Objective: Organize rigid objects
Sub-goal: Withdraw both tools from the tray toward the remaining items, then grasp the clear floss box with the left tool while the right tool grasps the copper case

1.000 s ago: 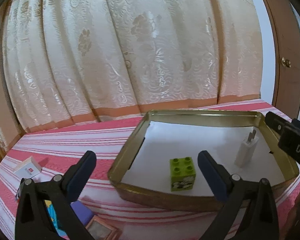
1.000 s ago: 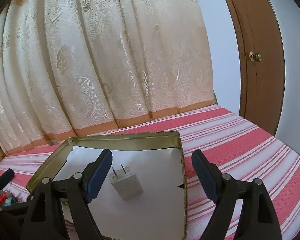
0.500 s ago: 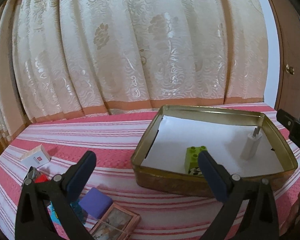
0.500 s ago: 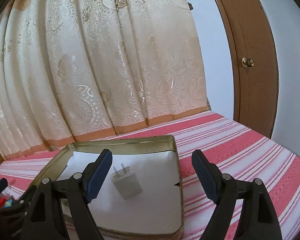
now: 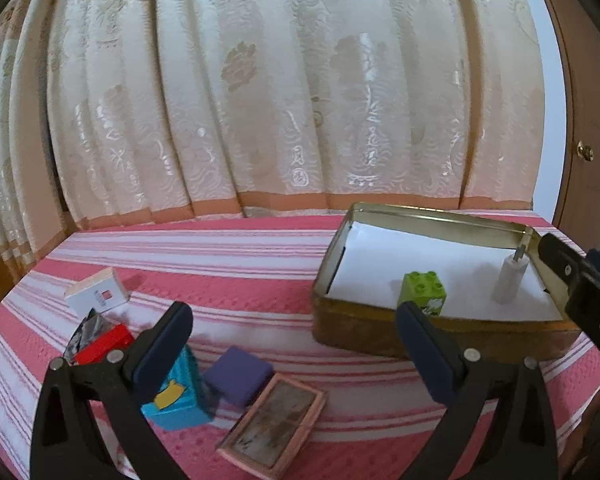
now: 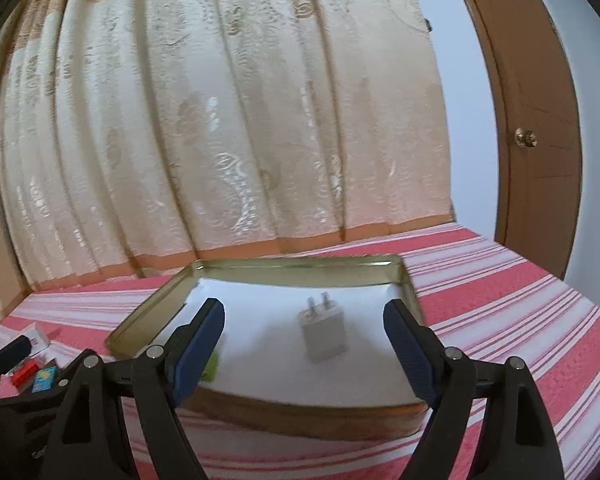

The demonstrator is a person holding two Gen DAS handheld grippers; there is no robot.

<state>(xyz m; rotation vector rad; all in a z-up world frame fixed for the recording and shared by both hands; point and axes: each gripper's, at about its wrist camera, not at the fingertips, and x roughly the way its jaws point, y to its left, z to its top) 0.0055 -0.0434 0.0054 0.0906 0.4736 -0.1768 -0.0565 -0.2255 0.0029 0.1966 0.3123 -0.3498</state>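
The left gripper (image 5: 292,354) hangs low over the striped bed cover (image 5: 236,268), its jaws spread wide with nothing between them. Just beneath it lie a framed picture (image 5: 274,426) flat on the cover, a purple block (image 5: 238,375) touching the frame's far corner, and a blue box (image 5: 178,394) partly hidden behind the left finger. Further left sit a red block (image 5: 102,344) with a crumpled silver wrapper (image 5: 86,326) beside it, and beyond them a white box (image 5: 96,295).

The right gripper (image 6: 304,346) is likewise wide open and empty, held just in front of the near wall of a gold tin tray (image 6: 284,412). The tray is lined with white paper. Inside it a green toy brick (image 5: 422,298) stands near the front wall, and a white plug charger (image 6: 324,334) stands upright well apart from it, prongs up, toward the right side. A cream curtain (image 5: 284,92) hangs behind the bed, with a brown door (image 6: 536,128) at the right.
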